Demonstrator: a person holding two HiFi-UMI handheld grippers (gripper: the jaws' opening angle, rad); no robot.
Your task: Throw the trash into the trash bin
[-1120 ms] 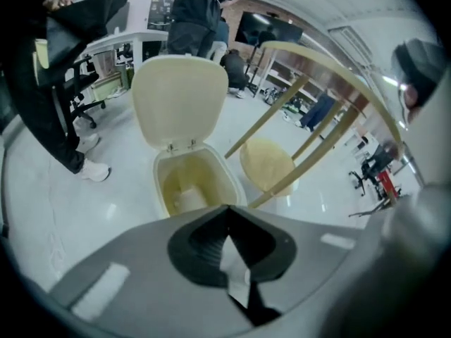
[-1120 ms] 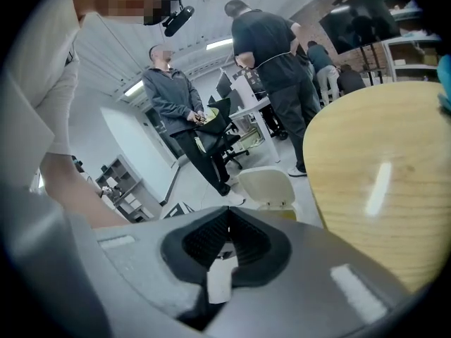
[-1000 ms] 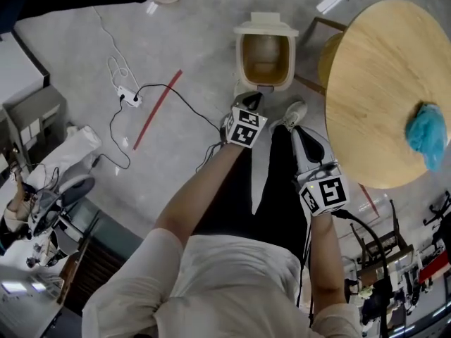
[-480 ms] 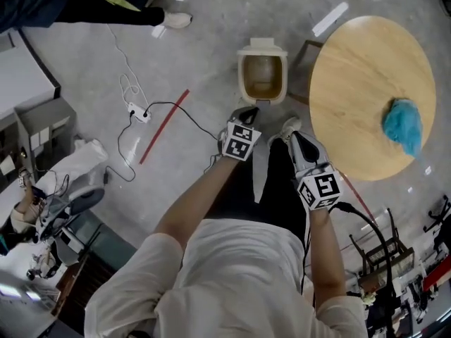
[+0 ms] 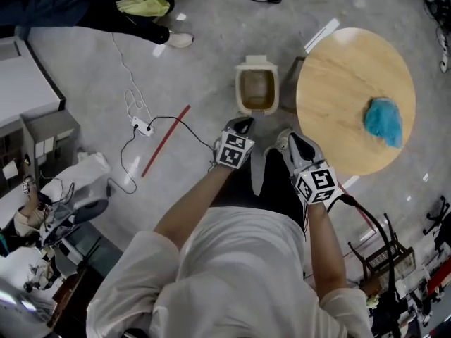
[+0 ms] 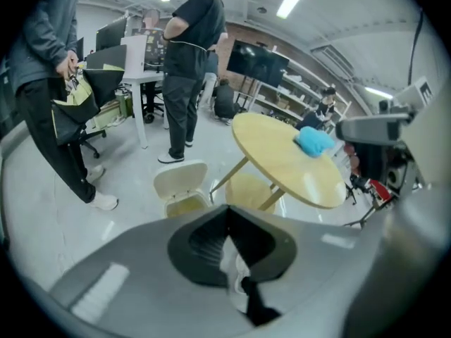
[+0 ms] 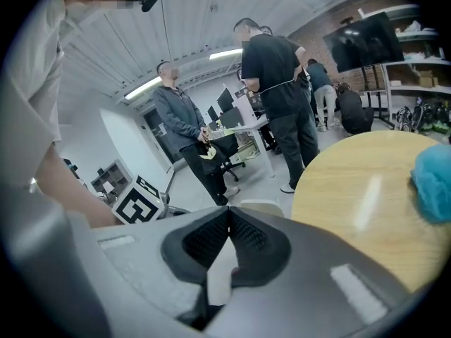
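Trash, a crumpled blue wad (image 5: pixel 384 122), sits on the round wooden table (image 5: pixel 338 76), well apart from both grippers: ahead of the right gripper (image 5: pixel 290 141) and off to its right, and higher than its jaws. The right gripper view shows the wad at the far right edge, so that gripper does not point at it but past the table's near left rim. The left gripper (image 5: pixel 242 124) is farther from the wad and faces the open trash bin (image 5: pixel 240 90), which stands on the floor straight ahead of it with the lid up, just left of the table. Both grippers have their jaws pressed together with nothing between them. The right hand looks the natural one to fetch the wad; it would need to swing right and forward over the tabletop and spread its jaws. The wad is slightly longer along the line running away from the person, so a grip across its narrower width seems easiest.
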